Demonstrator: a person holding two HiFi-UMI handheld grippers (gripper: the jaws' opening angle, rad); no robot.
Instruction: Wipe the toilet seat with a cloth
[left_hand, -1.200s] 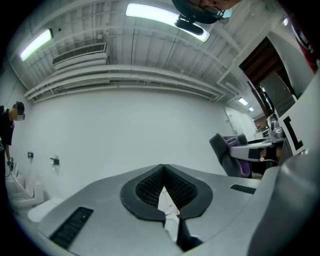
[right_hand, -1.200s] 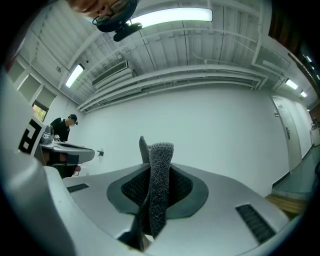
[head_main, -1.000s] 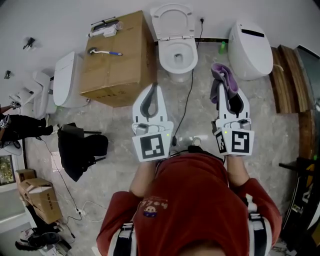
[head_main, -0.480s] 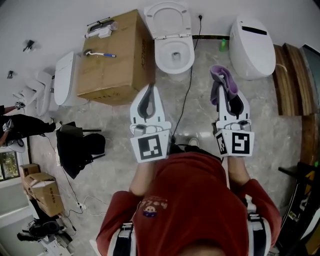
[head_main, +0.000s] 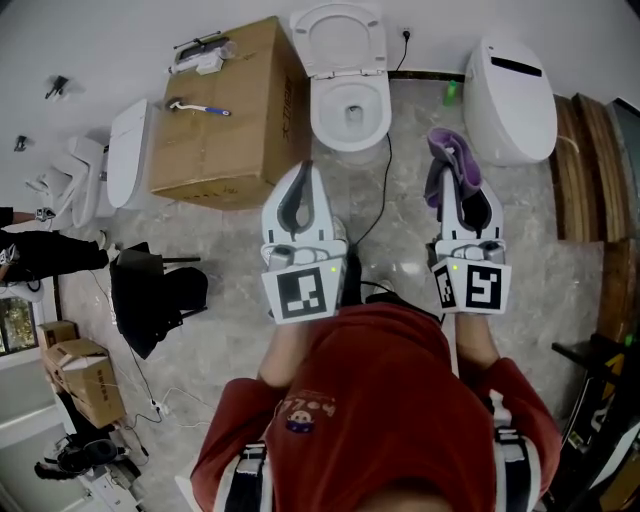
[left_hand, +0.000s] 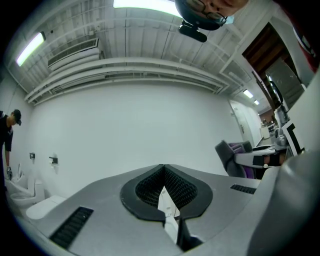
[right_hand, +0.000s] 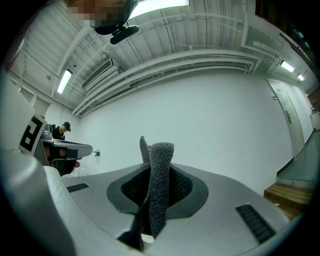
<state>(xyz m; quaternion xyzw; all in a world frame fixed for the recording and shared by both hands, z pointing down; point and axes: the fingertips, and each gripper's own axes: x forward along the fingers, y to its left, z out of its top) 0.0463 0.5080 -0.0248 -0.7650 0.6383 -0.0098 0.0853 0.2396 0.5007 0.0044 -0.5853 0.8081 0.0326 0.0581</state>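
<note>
Writing: print on the side of the cardboard box (head_main: 225, 120) was too small to read.
Left gripper (head_main: 304, 172): jaws were fully together, with nothing between them.
Right gripper (head_main: 457, 195): jaws were clamped on the purple cloth (head_main: 444, 158).
Toilet seat (head_main: 324, 112): lay ahead of the left gripper, well apart from the cloth, with the lid (head_main: 338, 40) raised.

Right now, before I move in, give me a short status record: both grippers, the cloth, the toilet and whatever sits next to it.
left gripper: shut, empty, over the floor short of the toilet
right gripper: shut on the purple fuzzy cloth, which sticks out past the jaw tips
target: white ceramic toilet, lid up, ahead of both grippers, neither touching it
beside it: brown cardboard box to its left, blue-handled brush on top
wiping: not started
</note>
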